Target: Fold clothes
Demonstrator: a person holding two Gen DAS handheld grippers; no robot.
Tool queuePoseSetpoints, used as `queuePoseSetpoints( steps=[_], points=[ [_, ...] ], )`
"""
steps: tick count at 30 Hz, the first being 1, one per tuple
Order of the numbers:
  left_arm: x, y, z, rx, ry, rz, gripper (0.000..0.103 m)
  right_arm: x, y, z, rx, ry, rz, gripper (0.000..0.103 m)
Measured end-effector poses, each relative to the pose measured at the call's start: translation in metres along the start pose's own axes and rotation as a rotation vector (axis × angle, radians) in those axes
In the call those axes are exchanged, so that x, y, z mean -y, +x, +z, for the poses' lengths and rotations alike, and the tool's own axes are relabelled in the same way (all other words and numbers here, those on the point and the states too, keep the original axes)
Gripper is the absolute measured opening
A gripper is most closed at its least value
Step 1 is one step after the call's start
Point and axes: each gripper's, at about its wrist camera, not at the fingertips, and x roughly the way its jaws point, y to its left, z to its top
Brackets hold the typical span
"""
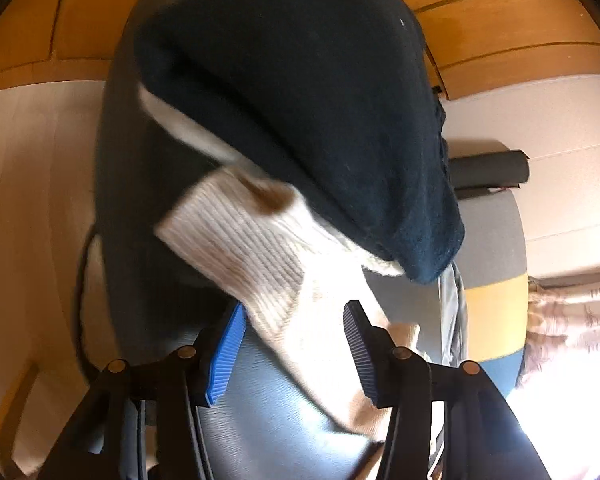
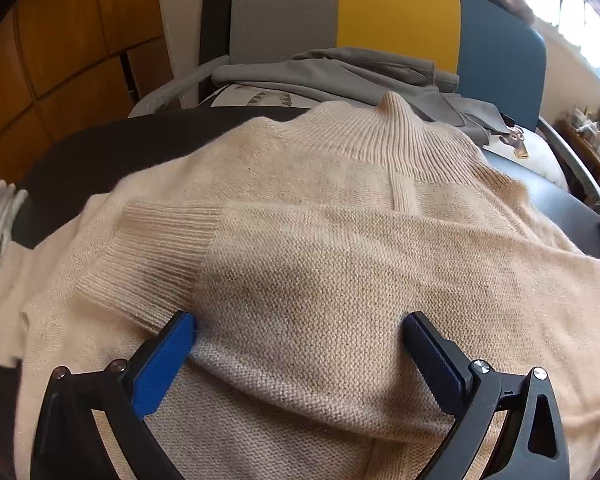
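Observation:
A cream knit sweater [image 2: 340,240] lies spread on the dark table [image 2: 100,148], its ribbed high collar [image 2: 396,128] at the far side. One sleeve is folded across the body, with its ribbed cuff [image 2: 148,248] to the left. My right gripper [image 2: 298,332] is open low over the sweater, and a fold of the sleeve bulges between its wide-set fingers. In the left wrist view, the other cream ribbed cuff [image 1: 236,236] and sleeve run loosely between the pads of my open left gripper [image 1: 292,340]. A blurred dark navy cloth [image 1: 300,100] hangs over this sleeve.
Behind the table stands a chair with a grey, yellow and blue back [image 2: 400,12], and a grey garment [image 2: 340,76] is piled on its seat. Wooden cabinet fronts [image 2: 60,40] fill the left. A white knit piece [image 2: 4,208] lies at the table's left edge.

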Motion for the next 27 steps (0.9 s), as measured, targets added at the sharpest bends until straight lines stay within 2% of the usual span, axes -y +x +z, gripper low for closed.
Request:
queuePoseSetpoints(
  steps=[2, 3, 4, 5, 7, 11, 17, 22, 25, 27],
  points=[
    [0.009, 0.003, -0.004, 0.021, 0.015, 0.034, 0.049, 0.001, 0.000, -0.001, 0.008, -0.003, 0.010, 0.103],
    [0.010, 0.006, -0.006, 0.012, 0.010, 0.031, 0.036, 0.002, 0.000, -0.002, 0.011, -0.003, 0.016, 0.103],
    [0.010, 0.010, -0.008, -0.006, -0.002, 0.017, 0.011, 0.003, -0.001, -0.003, 0.013, 0.001, 0.022, 0.103],
    [0.010, 0.014, -0.010, -0.024, -0.015, 0.002, 0.003, 0.003, -0.001, -0.003, 0.015, 0.004, 0.027, 0.103],
    [0.013, 0.016, -0.018, -0.018, -0.006, -0.005, 0.005, 0.004, 0.000, -0.004, 0.017, 0.007, 0.034, 0.103],
    [0.045, 0.001, -0.036, 0.026, 0.158, -0.043, 0.005, 0.004, -0.001, -0.004, 0.020, 0.010, 0.041, 0.103],
    [0.114, -0.008, -0.055, 0.014, 0.369, -0.201, 0.005, 0.003, 0.000, -0.003, 0.019, 0.013, 0.048, 0.103],
    [0.184, -0.003, -0.097, -0.047, 0.516, -0.339, 0.005, 0.003, 0.000, -0.003, 0.018, 0.012, 0.048, 0.103],
    [0.244, 0.019, -0.091, -0.100, 0.569, -0.407, 0.005, 0.003, 0.000, -0.003, 0.019, 0.012, 0.049, 0.103],
    [0.269, 0.038, -0.116, -0.150, 0.614, -0.440, 0.005, 0.003, 0.000, -0.003, 0.019, 0.012, 0.050, 0.103]
  ],
)
